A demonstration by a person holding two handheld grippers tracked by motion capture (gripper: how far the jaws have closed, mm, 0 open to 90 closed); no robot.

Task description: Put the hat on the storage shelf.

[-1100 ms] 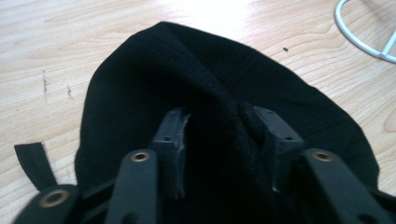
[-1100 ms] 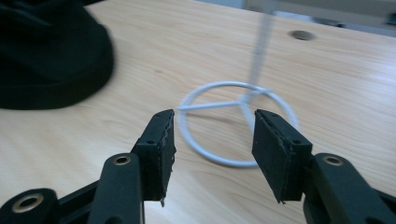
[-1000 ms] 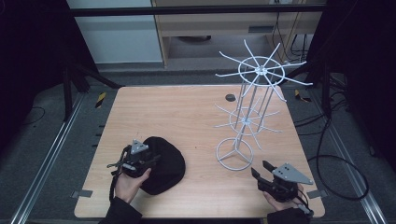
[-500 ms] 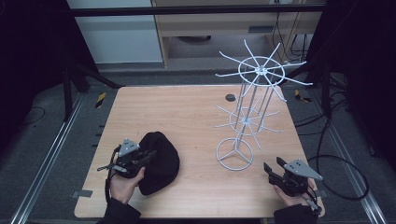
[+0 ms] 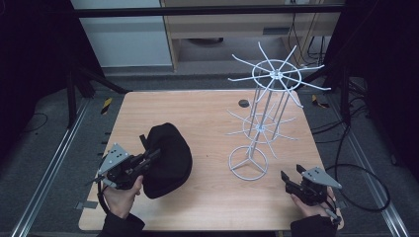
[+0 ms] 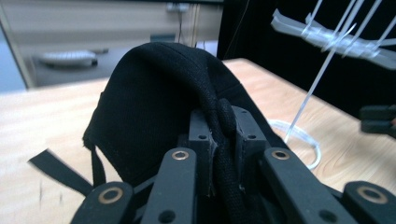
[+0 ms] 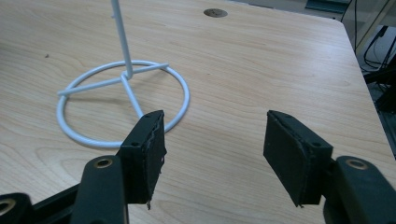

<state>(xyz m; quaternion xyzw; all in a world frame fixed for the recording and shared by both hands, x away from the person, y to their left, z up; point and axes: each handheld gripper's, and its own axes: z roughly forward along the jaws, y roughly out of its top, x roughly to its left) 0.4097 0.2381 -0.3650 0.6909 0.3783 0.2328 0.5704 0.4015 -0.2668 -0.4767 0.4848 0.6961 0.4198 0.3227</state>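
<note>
A black cap (image 5: 165, 158) hangs off the left part of the table, raised by my left gripper (image 5: 150, 157), which is shut on the cap's rim. In the left gripper view the black fabric (image 6: 159, 98) is pinched between the two pads (image 6: 201, 140), and a strap (image 6: 56, 170) dangles at the left. A white wire rack (image 5: 267, 113) with spoked tiers stands on a ring base (image 5: 248, 163) at the table's right. My right gripper (image 5: 291, 177) rests near the front right corner, its jaws having just been opening, with nothing between them. Its view shows the ring base (image 7: 121, 109) just ahead.
A small dark round disc (image 5: 243, 103) lies at the back of the wooden table (image 5: 197, 113). Cables (image 5: 365, 177) trail over the floor on the right, and metal rails (image 5: 49, 173) run along the left side.
My left gripper has closed on the cap's rim and lifted it, so the cap now stands higher. My right gripper has slid to the right, towards the table's corner, and its jaws stand wider.
</note>
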